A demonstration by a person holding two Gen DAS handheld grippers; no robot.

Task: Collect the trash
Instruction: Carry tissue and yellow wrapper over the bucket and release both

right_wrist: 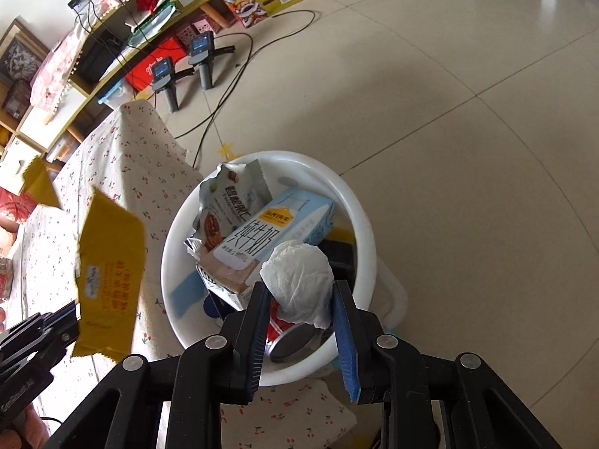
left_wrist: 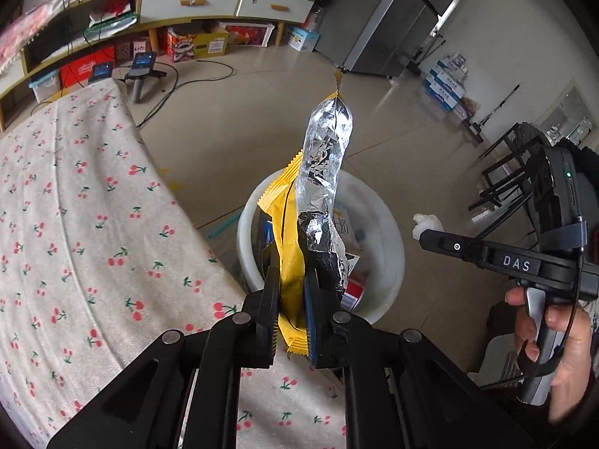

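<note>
My left gripper [left_wrist: 294, 280] is shut on a yellow snack wrapper [left_wrist: 288, 262] with a silver foil inside, held upright above the white bin [left_wrist: 389, 247]. The wrapper also shows at the left of the right wrist view [right_wrist: 110, 273]. My right gripper [right_wrist: 299, 299] is shut on a crumpled white tissue [right_wrist: 299, 280], held right over the white bin [right_wrist: 359, 209]. The bin holds a milk carton [right_wrist: 269, 235], a torn snack bag [right_wrist: 228, 194] and other trash. In the left wrist view the right gripper [left_wrist: 430, 235] shows at the right with the tissue [left_wrist: 425, 222] at its tip.
A table with a cherry-print cloth [left_wrist: 75, 243] lies left of the bin. Tiled floor [right_wrist: 468, 149] surrounds the bin. Two spare gripper handles [right_wrist: 202, 60] and cables lie on the floor near a low shelf unit [left_wrist: 187, 3]. A black chair frame [left_wrist: 505, 172] stands at right.
</note>
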